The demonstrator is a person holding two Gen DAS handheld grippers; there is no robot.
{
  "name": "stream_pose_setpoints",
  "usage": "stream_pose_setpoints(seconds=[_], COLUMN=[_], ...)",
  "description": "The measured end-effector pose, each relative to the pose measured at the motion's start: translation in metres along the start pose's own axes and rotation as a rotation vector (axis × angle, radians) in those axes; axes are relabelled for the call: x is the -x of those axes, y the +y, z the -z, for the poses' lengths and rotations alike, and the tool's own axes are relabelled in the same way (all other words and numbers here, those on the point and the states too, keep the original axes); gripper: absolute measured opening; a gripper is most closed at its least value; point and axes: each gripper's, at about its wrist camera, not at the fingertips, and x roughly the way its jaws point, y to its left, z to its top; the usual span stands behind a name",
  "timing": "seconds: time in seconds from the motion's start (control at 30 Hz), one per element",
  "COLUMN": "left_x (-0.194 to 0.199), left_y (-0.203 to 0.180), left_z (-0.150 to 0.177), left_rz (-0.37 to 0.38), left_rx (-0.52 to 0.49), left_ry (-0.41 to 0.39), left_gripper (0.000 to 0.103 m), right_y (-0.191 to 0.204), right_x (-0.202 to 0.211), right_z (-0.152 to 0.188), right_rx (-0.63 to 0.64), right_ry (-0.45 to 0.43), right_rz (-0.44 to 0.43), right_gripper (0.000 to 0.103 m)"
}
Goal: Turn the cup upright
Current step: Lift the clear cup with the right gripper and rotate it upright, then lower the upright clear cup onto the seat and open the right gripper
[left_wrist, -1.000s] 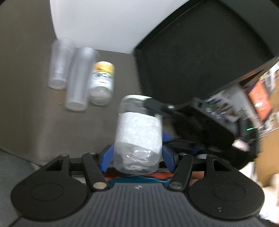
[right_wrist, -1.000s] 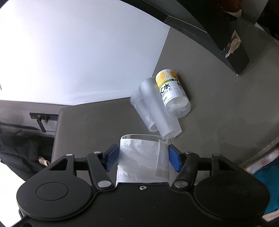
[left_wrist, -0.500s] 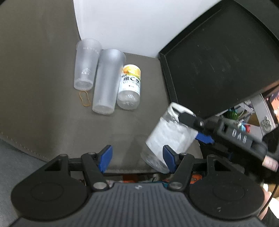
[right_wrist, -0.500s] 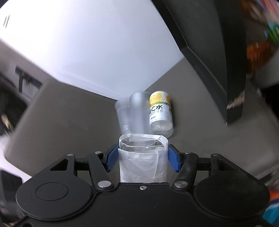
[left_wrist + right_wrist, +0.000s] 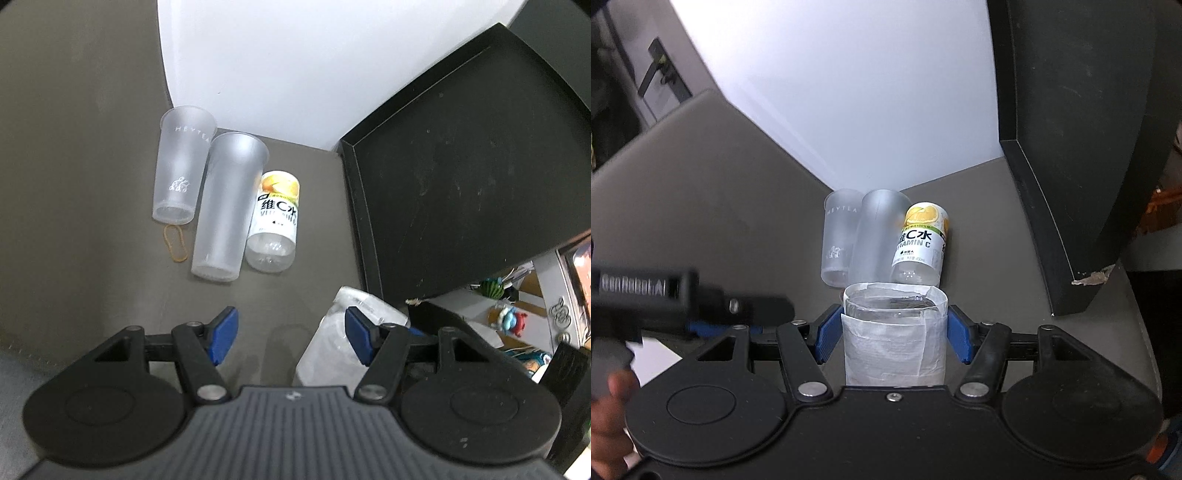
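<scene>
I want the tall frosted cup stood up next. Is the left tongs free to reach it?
Probably yes: the left tongs are open and empty, with bare table between them and the tall frosted cup.

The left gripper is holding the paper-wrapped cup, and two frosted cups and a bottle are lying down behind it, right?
Not quite. The right gripper holds the paper-wrapped cup, as the right wrist view shows. The left gripper is open and empty. Two frosted cups and a bottle do lie behind it.
</scene>
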Motion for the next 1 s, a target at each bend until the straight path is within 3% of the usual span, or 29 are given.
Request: stream_pose_setpoints(seconds=[0.5,1.0], left_x=[-0.039,-0.067], left_y=[-0.019,-0.006], left_z=[-0.009,0.000], left_rz=[0.047,0.043], left_rx=[-0.015,-0.003], left_ry=[0.070,0.150], left_gripper=[0.062,0.063], right_y=[0.013,0.017], right_x=[-0.006,-0.019], right_z=[-0.001,0.003], right_rx=[0.142,0.169], right_ry=[0.007,0.036], right_rz=[0.025,0.058], right_gripper=[0.060,0.060])
